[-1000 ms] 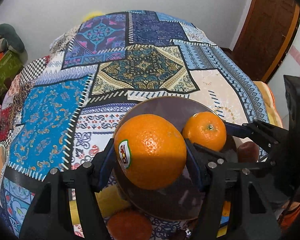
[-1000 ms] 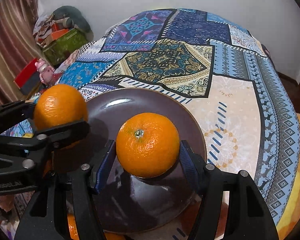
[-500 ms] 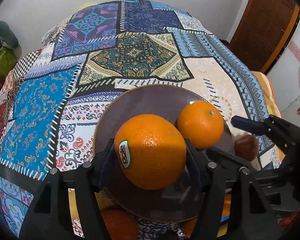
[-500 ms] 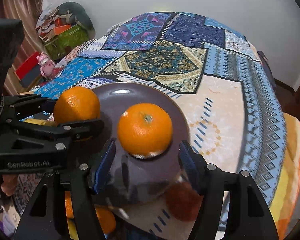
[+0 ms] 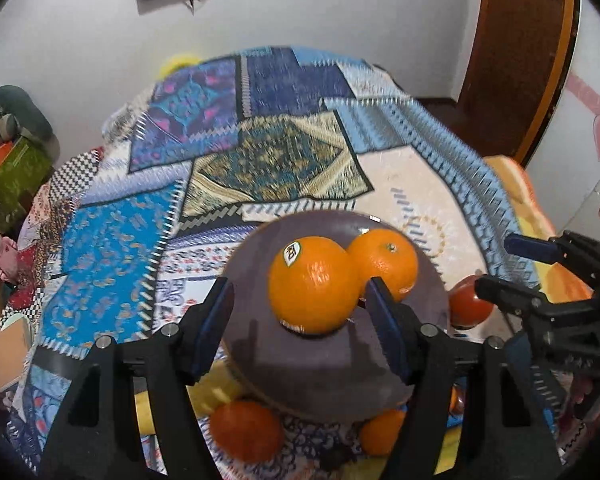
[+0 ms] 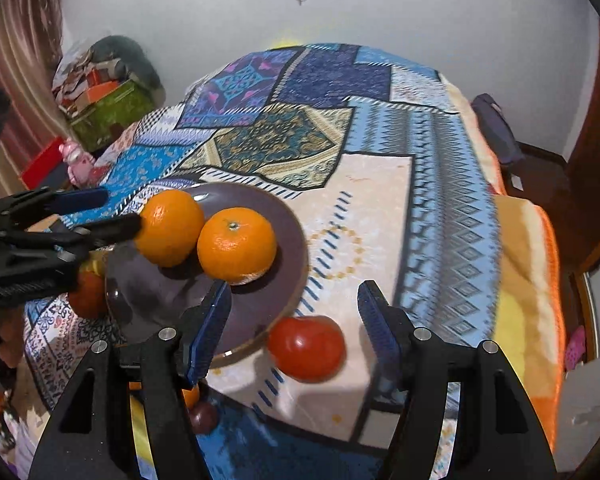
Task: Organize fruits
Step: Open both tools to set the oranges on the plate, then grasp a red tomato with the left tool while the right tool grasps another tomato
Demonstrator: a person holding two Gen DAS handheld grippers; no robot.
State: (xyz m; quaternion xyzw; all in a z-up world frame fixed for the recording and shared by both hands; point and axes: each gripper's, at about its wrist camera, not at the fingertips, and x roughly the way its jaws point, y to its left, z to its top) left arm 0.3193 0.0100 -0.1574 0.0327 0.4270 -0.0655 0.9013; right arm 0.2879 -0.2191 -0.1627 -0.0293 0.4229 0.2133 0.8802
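Two oranges lie side by side on a dark brown plate [image 5: 332,364] on the patterned cloth. The larger, stickered orange [image 5: 314,284] sits just beyond my open left gripper [image 5: 300,320]. The smaller orange [image 5: 386,262] touches its right side. In the right wrist view the plate [image 6: 288,256] holds the stickered orange [image 6: 168,226] and the smaller orange [image 6: 236,250]. My right gripper [image 6: 294,320] is open and empty, above a red tomato [image 6: 306,348] lying on the cloth beside the plate's rim.
More fruit lies near the plate's front edge: an orange fruit [image 5: 246,432], another orange [image 5: 382,430], something yellow [image 5: 212,392], and the tomato [image 5: 468,304] to the right. A dark round fruit [image 6: 204,416] lies below. Boxes [image 6: 104,108] stand beyond the cloth's left edge.
Both grippers opened and let go of their oranges, which now rest on the plate. Both grippers pulled back and up; the right one swung right, over the tomato.
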